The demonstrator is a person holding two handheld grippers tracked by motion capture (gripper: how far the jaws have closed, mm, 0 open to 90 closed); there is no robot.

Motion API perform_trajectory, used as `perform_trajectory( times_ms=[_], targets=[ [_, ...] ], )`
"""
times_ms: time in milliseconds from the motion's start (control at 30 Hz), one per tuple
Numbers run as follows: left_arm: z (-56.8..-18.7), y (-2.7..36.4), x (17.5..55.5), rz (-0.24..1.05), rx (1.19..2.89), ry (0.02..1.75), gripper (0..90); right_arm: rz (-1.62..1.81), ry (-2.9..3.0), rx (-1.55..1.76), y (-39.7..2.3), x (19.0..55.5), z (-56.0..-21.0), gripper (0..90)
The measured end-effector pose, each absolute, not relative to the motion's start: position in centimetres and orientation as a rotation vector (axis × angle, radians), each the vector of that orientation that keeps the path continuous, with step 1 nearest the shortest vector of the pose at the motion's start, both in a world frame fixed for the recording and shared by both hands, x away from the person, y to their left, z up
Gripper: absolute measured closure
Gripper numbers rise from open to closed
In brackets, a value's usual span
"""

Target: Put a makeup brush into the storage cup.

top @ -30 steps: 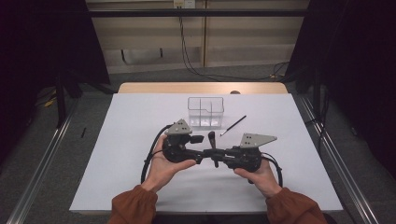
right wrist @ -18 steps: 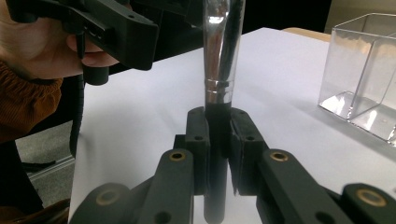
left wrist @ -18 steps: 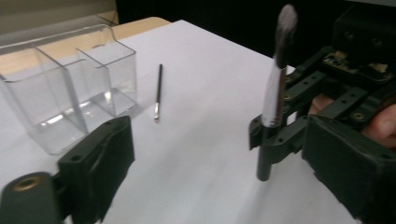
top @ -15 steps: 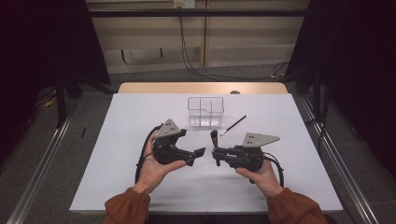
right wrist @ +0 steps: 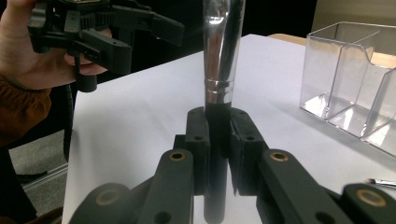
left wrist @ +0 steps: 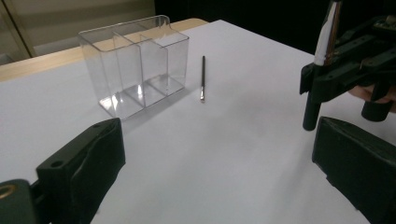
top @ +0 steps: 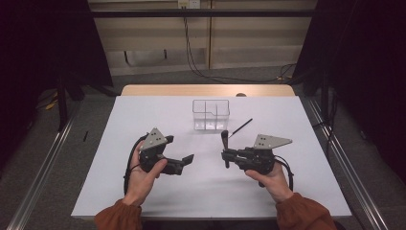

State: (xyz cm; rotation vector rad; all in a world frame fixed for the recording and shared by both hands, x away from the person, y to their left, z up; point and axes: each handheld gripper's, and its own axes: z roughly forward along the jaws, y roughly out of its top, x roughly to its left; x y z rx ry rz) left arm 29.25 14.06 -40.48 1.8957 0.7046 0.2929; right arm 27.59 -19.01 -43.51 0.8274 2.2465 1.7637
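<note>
My white-topped desk (top: 143, 191) fills the middle of the high view, and the clear plastic three-compartment organiser box (top: 211, 115) stands just above the centre of that frame, empty as far as I can see.

My left hand-held gripper (top: 187, 159) sits at lower left of centre, pointing right; its jaws have just been opening and now stand wide with nothing between them, as the left gripper view shows them parted at the bottom corners.

My right hand-held gripper (top: 225, 152) is lower right of centre, clamped on the black handle of a thick make-up brush with a silver metal ferrule (right wrist: 219, 70), which stands upright in the jaws, bristle end up.

A thin black brush with a small pale tip (left wrist: 203, 78) lies flat on the desk just right of the box.

As I judge it, the step is to drop the thick brush into a compartment. To do it well I should carry it above the rim, keep it vertical, lower the handle inside the walls before loosening, and keep my empty left clear.
</note>
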Motion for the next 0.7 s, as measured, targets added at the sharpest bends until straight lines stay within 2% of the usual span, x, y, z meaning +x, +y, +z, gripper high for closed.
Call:
perform_trajectory(
  times_ms=[700],
  targets=[
    [-42.1, 19.1, 27.6, 0.359, 1.816, 0.823, 2.5, 1.737, 2.15, 0.868, -20.5, 28.8, -42.2, 80.3]
  ],
)
